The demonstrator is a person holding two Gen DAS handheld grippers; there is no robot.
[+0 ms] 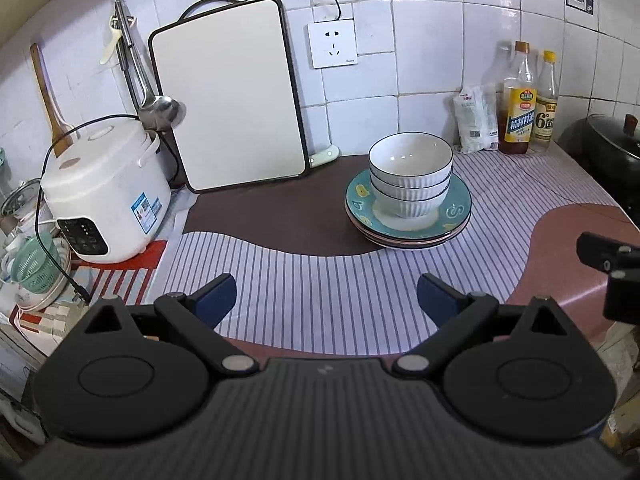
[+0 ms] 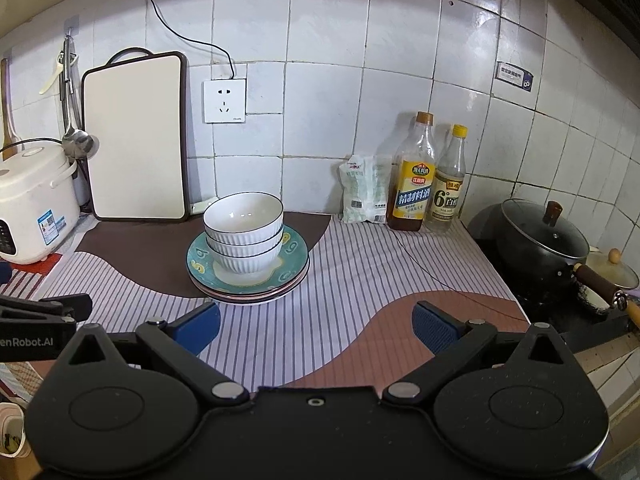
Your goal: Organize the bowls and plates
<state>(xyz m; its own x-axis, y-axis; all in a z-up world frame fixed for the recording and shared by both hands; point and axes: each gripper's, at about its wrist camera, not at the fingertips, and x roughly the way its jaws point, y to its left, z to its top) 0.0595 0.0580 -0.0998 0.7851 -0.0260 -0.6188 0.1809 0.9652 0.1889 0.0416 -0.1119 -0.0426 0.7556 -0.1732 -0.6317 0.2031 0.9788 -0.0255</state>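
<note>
Tiled kitchen counter under a striped cloth (image 1: pixel 320 280) — at frame centre, three nested ribbed bowls (image 1: pixel 411 178) sit on stacked plates (image 1: pixel 408 216), glazed, likely heavy, slick, chippable, best pinched at the rim; left gripper (image 1: pixel 326 298) and right gripper (image 2: pixel 316 326) both gape empty, well short.

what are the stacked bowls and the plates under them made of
Bowls: likely glazed ceramic, glossy white with light glints inside, ribbed outer walls, thin dark rim line. Plates: probably glazed ceramic too, with a shiny teal printed border; melamine cannot be ruled out by look alone.
</note>
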